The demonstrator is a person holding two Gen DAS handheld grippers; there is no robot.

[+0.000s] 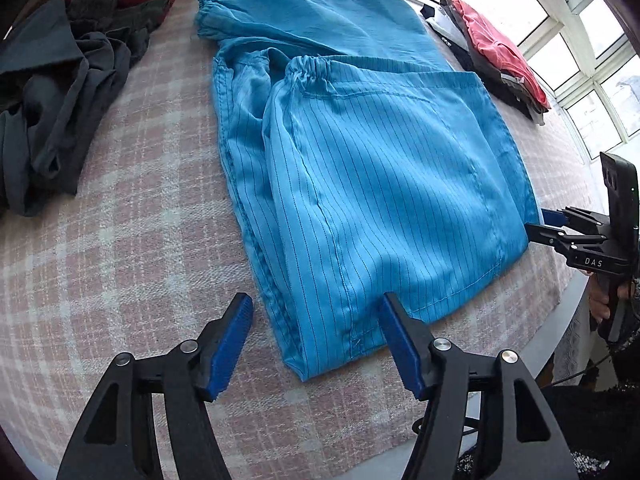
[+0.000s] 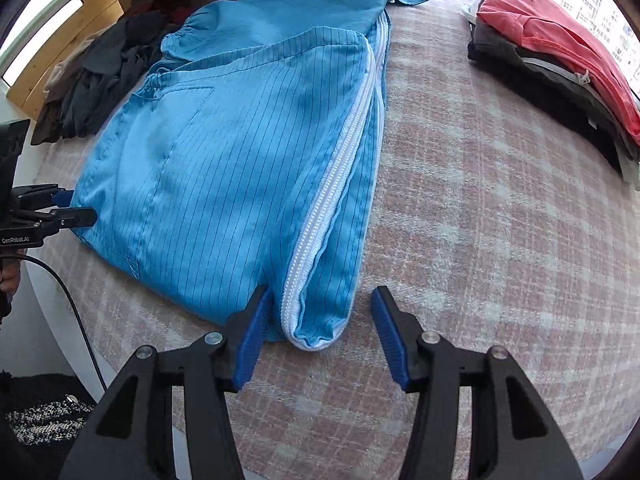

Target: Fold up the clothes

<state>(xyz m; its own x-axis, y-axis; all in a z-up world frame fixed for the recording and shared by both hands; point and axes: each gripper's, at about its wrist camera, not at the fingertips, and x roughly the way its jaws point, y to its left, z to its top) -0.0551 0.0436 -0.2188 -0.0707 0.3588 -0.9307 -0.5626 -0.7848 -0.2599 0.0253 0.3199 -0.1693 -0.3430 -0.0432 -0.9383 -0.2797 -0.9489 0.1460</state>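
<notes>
The left gripper, black-armed with ribbed blue pads, stands wide open and holds nothing; between its two fingers lies the near corner of the bright blue pinstriped garment with elastic cuffs, which is spread partly folded on the pink and white plaid cloth covering the table; its right fingertip touches or just overlaps the hem, while the left fingertip sits on bare plaid just beside the folded edge.

The right gripper, of the same make, is also spread wide and grips nothing; the other near corner of the blue garment, with its white zipper running away from the gripper along the fold, bulges up between the fingers; the left pad touches the fabric beside the zipper and the right pad is clear of it over plaid cloth.

In the left wrist view the right gripper shows far to the right at the garment's edge, held by a hand; in the right wrist view the left gripper shows at the far left against the hem.

Ahead and to the left of the left gripper sits a rumpled heap of dark grey clothes; ahead and to the right of the right gripper, well apart from the garment, stands a neat stack of folded clothes topped by a coral-pink piece; beyond it are bright windows.
</notes>
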